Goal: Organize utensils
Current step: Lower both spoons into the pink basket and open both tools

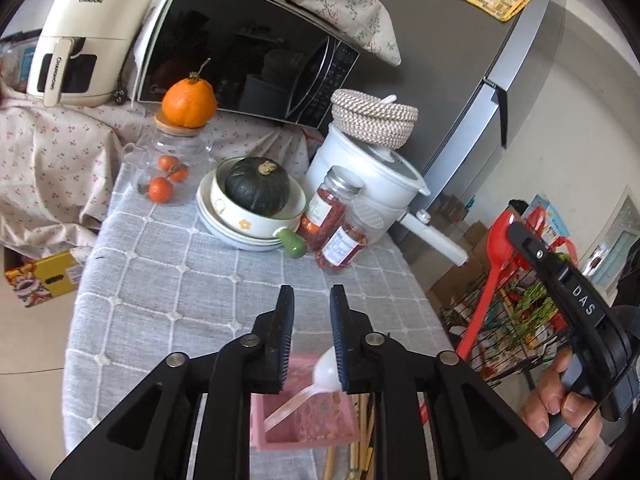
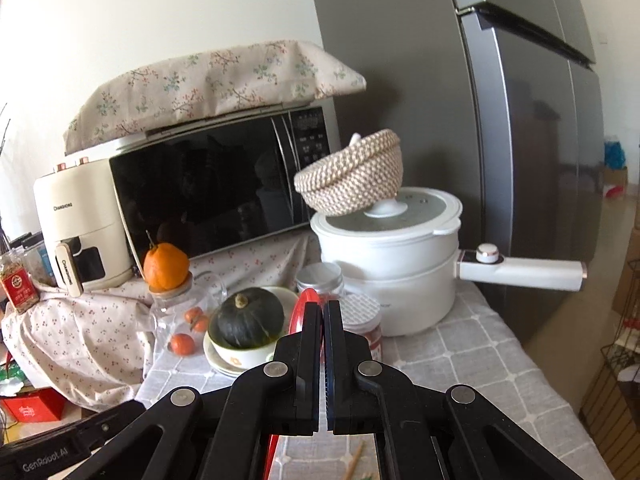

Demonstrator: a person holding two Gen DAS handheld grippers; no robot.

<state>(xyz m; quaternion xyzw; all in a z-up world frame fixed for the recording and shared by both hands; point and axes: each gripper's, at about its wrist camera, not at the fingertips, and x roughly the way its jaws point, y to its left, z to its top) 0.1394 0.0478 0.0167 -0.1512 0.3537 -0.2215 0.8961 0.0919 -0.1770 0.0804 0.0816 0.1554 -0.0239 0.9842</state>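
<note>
Grey checked cloth covers the table [image 1: 168, 300], crowded at the back with kitchen gear. At lower centre of the left view, the left gripper [image 1: 311, 300] hangs with fingers spread above a pink tray [image 1: 280, 432] holding a white spoon [image 1: 320, 376]. The right gripper [image 2: 323, 312] is pinched on a red spoon [image 1: 494, 248], raised at right. Best to lower it bowl-first beside the white one, releasing only once settled. The air fryer [image 1: 88, 32] reads "CHANGHONG"; the gripper handle, "DAS".

Red spoon [image 1: 490, 280] held upright off the table, white plastic spoon [image 1: 320, 376] leaning in pink tray [image 1: 280, 436]
</note>
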